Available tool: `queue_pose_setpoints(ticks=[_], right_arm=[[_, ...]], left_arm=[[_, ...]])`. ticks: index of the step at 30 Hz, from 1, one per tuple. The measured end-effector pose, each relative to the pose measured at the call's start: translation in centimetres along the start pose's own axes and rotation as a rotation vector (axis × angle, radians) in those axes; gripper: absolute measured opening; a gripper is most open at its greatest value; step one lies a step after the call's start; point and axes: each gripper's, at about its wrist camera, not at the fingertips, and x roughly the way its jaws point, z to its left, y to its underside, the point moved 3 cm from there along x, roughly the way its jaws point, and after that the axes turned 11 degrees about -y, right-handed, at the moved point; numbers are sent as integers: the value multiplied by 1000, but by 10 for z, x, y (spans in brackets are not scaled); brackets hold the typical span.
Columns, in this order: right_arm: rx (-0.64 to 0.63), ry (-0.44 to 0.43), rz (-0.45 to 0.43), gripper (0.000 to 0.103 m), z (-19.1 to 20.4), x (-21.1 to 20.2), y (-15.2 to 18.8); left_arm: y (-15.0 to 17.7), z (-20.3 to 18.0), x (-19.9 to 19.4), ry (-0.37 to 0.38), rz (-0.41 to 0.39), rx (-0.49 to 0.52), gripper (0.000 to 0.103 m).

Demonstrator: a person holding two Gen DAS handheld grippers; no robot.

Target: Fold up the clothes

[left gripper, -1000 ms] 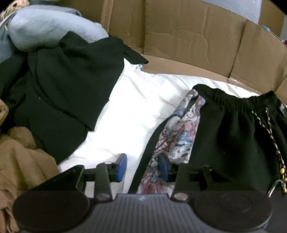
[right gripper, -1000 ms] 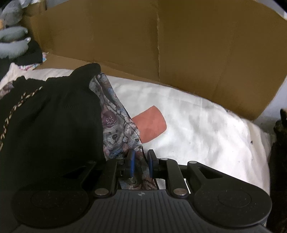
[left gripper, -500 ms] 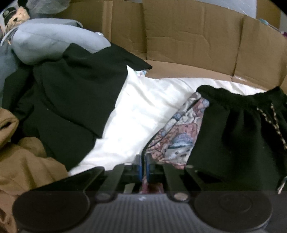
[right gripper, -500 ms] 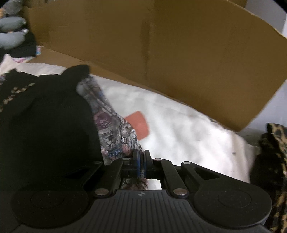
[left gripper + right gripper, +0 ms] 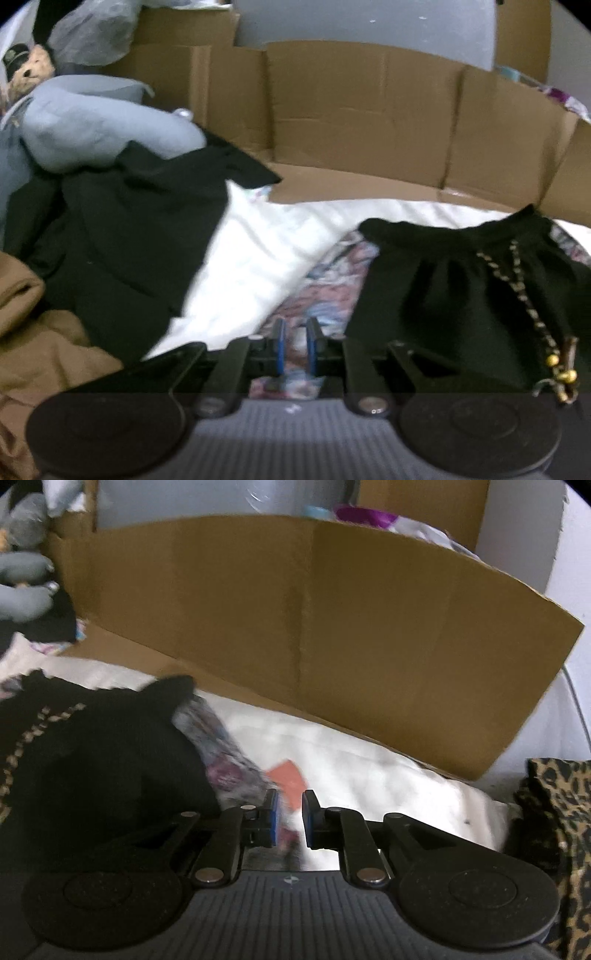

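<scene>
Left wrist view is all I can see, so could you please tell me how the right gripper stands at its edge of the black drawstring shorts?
Observer: The right gripper has just been opening its jaws. A strip of the shorts' multicoloured patterned fabric hangs in the gap with the white sheet showing past it, so the pads do not seem to clamp it.
Operator: Thank you. Is anything lying beside that edge?
Observer: Yes, a flat orange-red patch lies on the white sheet just beyond the fingertips.
Operator: And farther to the right?
Observer: A crumpled leopard-print cloth sits at the sheet's right edge.
</scene>
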Motion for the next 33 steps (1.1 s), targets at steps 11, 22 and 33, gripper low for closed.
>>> queue_pose_setpoints(ticks=[11,22,33], right_arm=[[-56,-3,112,24,24,48,6],[-3,-94,81,41,49,24,-9],[-59,-150,188,49,78,-19,58]], left_arm=[[-2,1,32,-9,76,-69,14],[-9,3,-11,77,95,-30,30],[53,-9,-36,111,161,34,51]])
